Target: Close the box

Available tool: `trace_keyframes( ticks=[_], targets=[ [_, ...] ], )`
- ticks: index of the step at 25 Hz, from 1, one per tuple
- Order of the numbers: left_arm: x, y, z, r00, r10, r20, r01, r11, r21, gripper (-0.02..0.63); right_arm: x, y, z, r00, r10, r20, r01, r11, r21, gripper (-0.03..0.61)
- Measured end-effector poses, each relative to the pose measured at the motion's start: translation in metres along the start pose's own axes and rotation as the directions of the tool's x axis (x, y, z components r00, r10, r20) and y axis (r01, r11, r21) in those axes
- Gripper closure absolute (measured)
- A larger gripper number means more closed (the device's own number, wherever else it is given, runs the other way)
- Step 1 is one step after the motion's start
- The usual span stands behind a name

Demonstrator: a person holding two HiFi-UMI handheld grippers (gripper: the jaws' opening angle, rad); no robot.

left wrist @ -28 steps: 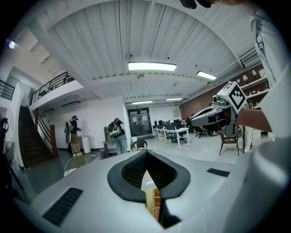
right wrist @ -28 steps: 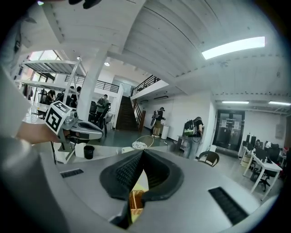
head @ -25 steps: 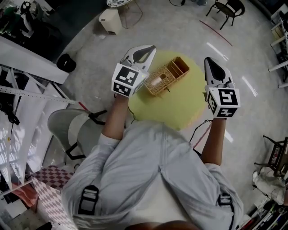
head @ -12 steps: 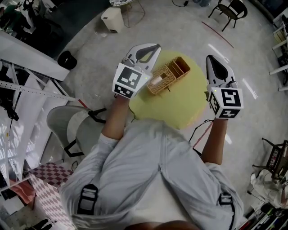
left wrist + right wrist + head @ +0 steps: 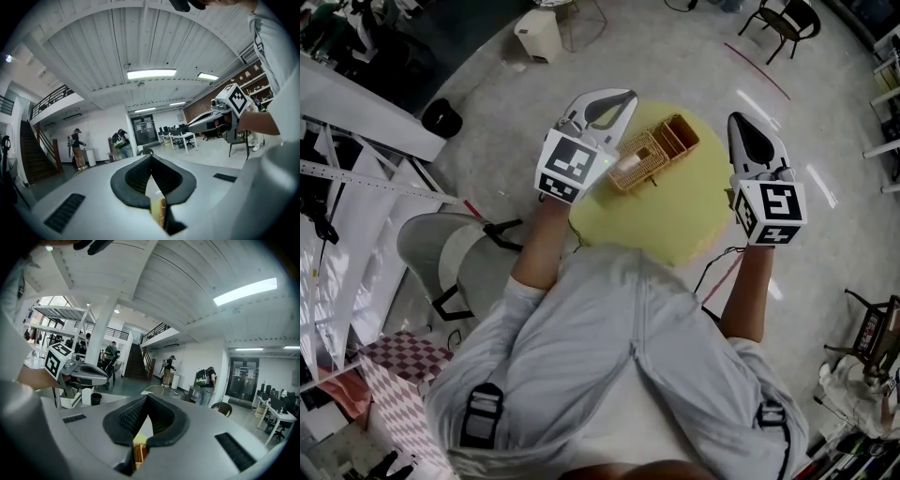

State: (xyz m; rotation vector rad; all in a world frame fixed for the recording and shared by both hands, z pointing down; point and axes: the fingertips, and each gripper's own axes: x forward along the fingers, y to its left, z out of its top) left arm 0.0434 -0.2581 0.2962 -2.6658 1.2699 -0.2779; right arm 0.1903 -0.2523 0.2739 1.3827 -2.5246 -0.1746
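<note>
**Box still open, grippers barely moved**

Change over the last second: close to none. The yellow round table (image 5: 680,225) and the wicker box (image 5: 656,148) sit where they were. The left gripper (image 5: 623,97) has crept slightly toward the box's left end. The right gripper (image 5: 739,124) has held its place over the table's right rim. My read: still the approach, closing not begun.

Box: on the far part of the table, its two halves laid side by side, with something pale in the nearer half. Can't tell which half is the lid.

Grippers: both have their jaws pressed together, with nothing pinched. The left one overlaps the box's left end from above; can't tell if it touches. The right one is well apart from the box.

Room: the table is bare at the near side and the right, so the right gripper has a free path in. The box lies near the far rim, so a hard push could slide it off. A grey chair (image 5: 441,272) stands under the left arm.
</note>
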Motion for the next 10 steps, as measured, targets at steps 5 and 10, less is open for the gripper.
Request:
trace_keyframes(
  ticks=[5, 10],
  targets=[
    [-0.0013, -0.0015, -0.0026, 1.0, -0.001, -0.007, 0.001, 1.0, -0.009, 0.584, -0.0001, 0.0018, -0.0021, 1.0, 0.008, -0.005, -0.008, 1.0, 0.005, 0.555],
    [-0.003, -0.0038, -0.0055, 1.0, -0.003, -0.013, 0.002, 1.0, -0.015, 0.584, -0.0014, 0.0032, -0.0052, 1.0, 0.01, -0.008, -0.009, 1.0, 0.01, 0.555]
  ],
)
